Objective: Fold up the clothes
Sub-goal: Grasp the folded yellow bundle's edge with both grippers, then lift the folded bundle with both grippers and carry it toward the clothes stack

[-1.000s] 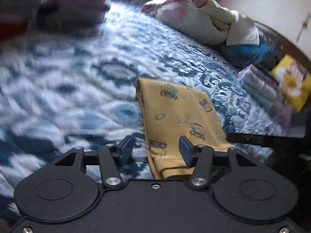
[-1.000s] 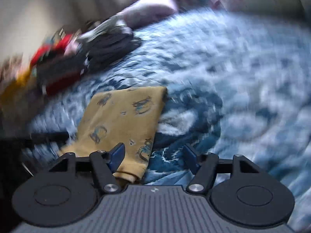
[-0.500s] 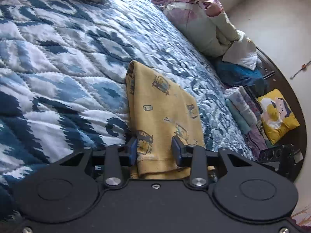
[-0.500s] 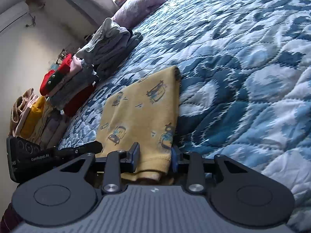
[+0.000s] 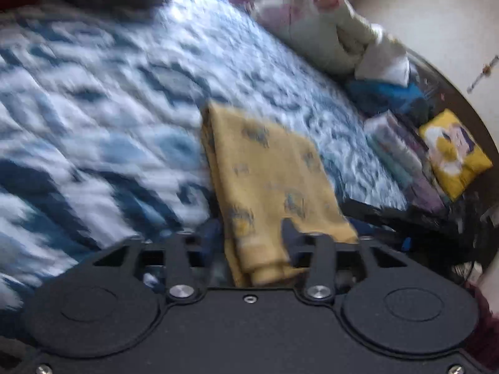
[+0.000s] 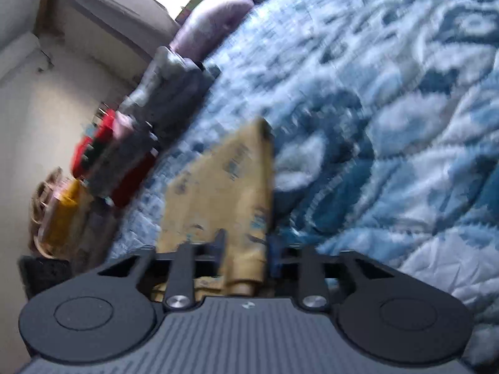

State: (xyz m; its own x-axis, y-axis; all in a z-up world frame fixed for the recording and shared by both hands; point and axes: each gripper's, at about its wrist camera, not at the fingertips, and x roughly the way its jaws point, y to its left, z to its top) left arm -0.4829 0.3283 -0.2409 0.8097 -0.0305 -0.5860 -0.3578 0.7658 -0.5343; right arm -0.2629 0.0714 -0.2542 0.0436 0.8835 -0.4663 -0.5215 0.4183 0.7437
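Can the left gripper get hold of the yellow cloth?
Probably yes: the yellow cloth's near edge already sits between the left gripper's fingers, with nothing in the way. The picture is blurry, though.

- No legible text, label, brand or number is found in either view.
- A small pale emblem is noted on the right gripper's housing [image 6: 248, 305]; it cannot be read.

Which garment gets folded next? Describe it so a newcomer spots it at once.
Start from the blue-and-white patterned quilt covering the bed. Near its front edge lies one mustard-yellow cotton garment printed with small cars, its near hem between the fingers of the left gripper and the right gripper. Unlike the stacked clothes along the bed's edges, it lies alone and flat.
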